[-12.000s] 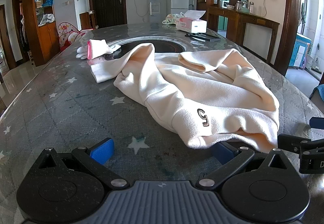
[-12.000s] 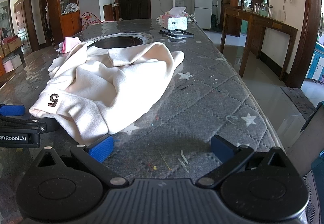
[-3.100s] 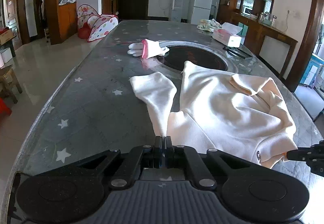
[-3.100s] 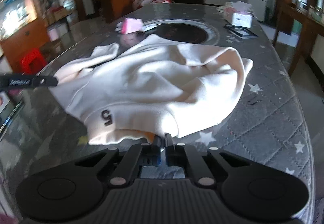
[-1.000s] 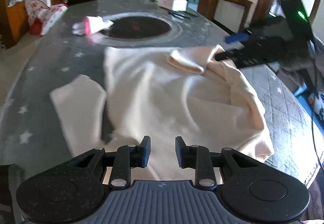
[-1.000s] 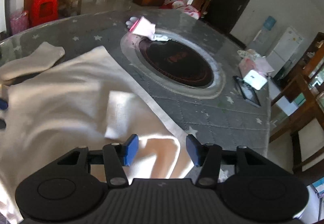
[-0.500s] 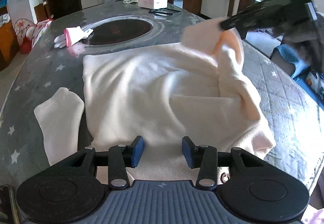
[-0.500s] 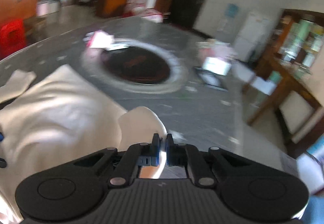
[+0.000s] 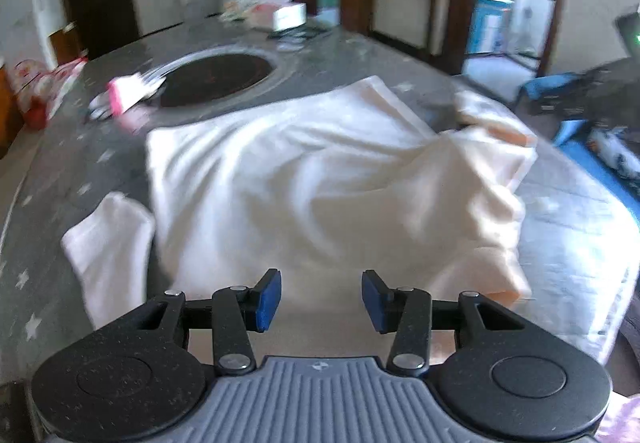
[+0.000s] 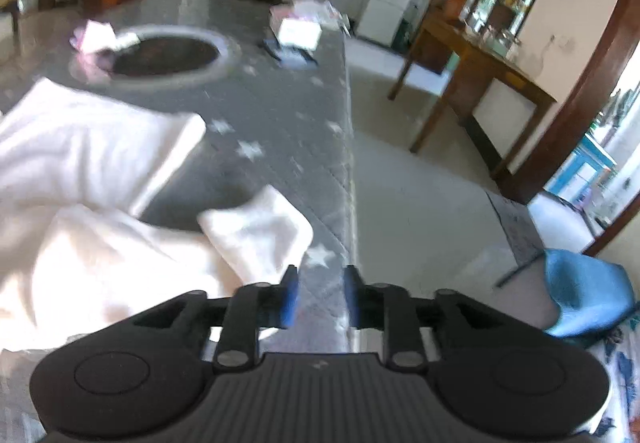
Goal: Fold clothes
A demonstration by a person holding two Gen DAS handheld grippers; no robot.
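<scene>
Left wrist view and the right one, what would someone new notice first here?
A big cream garment lies spread and rumpled across the grey star-patterned table, one sleeve flopped near the table's right edge. Behind it sits a dark round inset with a pink-and-white cloth at its left rim. Both grippers are empty above the garment's near edge: the left gripper open, the right gripper opening.

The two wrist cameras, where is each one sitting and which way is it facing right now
Left wrist: sits behind the left gripper, tilted down over the cream garment; its open fingers show, nothing between them.
Right wrist: sits behind the right gripper, aimed down at the table edge and floor; its jaws are opening, empty.
Shared: the garment, the dark round inset, the tissue box.
</scene>
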